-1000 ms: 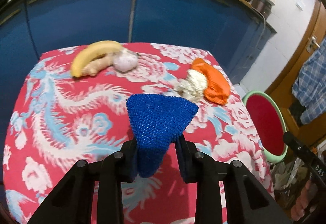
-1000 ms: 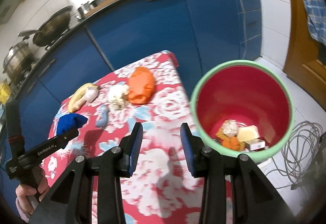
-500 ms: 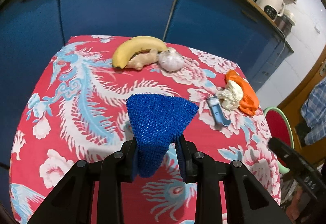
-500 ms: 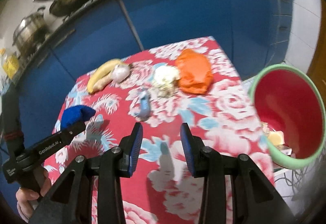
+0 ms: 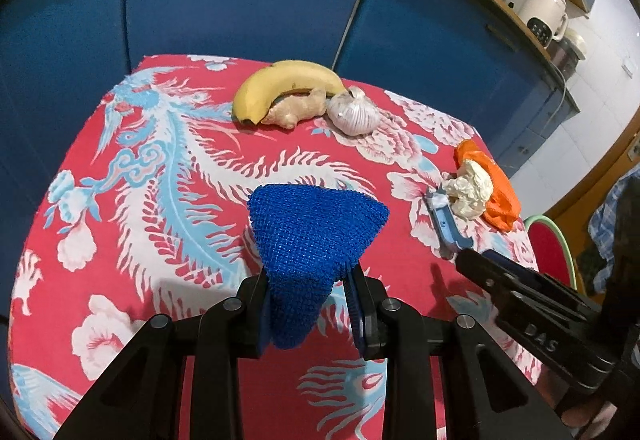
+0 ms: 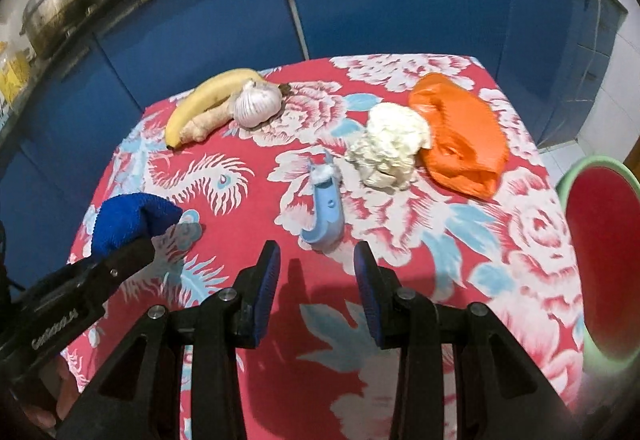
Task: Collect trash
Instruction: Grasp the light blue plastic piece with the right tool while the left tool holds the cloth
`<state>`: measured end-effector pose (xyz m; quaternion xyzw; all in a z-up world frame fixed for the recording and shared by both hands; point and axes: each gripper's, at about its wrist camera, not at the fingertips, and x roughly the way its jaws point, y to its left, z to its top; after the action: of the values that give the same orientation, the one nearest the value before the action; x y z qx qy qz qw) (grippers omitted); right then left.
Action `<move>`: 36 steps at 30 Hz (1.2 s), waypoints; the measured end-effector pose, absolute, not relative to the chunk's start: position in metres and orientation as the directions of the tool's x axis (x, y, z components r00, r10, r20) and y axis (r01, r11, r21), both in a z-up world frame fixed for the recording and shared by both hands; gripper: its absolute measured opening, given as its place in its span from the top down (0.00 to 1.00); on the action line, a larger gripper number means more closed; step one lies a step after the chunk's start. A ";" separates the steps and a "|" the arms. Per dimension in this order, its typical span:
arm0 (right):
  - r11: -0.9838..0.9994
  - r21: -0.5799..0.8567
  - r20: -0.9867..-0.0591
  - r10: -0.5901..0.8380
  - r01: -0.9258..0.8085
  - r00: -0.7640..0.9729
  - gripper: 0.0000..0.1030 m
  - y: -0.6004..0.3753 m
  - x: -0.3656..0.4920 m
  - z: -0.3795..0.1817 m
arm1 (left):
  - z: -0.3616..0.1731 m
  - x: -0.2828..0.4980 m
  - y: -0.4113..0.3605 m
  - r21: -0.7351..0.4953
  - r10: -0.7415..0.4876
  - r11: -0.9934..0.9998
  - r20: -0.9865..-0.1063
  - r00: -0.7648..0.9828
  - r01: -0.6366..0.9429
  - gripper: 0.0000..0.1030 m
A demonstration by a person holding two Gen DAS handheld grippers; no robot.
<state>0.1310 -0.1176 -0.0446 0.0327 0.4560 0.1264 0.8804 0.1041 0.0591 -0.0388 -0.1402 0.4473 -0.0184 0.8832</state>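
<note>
Right gripper point(image 6: 316, 268) hangs part-open, nothing btwn jaws, just short of the light-blue plastic piece point(image 6: 326, 209) on the red floral tablecloth point(image 6: 500, 240). Left gripper point(image 5: 308, 306) is clamped on a blue knit cloth point(image 5: 314, 236). Step, prob: reaching for next trash item. Next: ease fwd, straddle piece, close, carry to red bin point(image 6: 600, 264) at table's right. Trash left: 1 plastic piece, 1 crumpled tissue point(image 6: 390, 149), 1 orange bag point(image 6: 460, 143). Food: 1 banana point(image 6: 208, 97), 1 ginger point(image 6: 206, 123), 1 garlic point(image 6: 258, 103).
</note>
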 end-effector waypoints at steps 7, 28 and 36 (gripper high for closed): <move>0.968 0.147 -0.805 0.237 -0.205 0.544 0.61 -0.109 0.145 -0.054 | -0.043 0.106 0.061 -0.270 -0.162 0.958 -0.789 0.593 -0.097 0.70; 0.959 0.189 -0.770 0.279 -0.212 0.574 0.80 -0.123 0.132 -0.045 | -0.036 0.099 0.051 -0.265 -0.169 0.961 -0.784 0.597 -0.077 0.70; 0.951 0.236 -0.734 0.310 -0.201 0.604 0.80 -0.147 0.101 -0.027 | -0.025 0.092 0.040 -0.265 -0.180 0.963 -0.772 0.609 -0.052 0.70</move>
<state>0.1010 -0.1474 -0.0271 0.0645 0.4213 0.1429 0.8933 0.0918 0.0404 -0.0248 -0.1315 0.4406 -0.0359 0.8873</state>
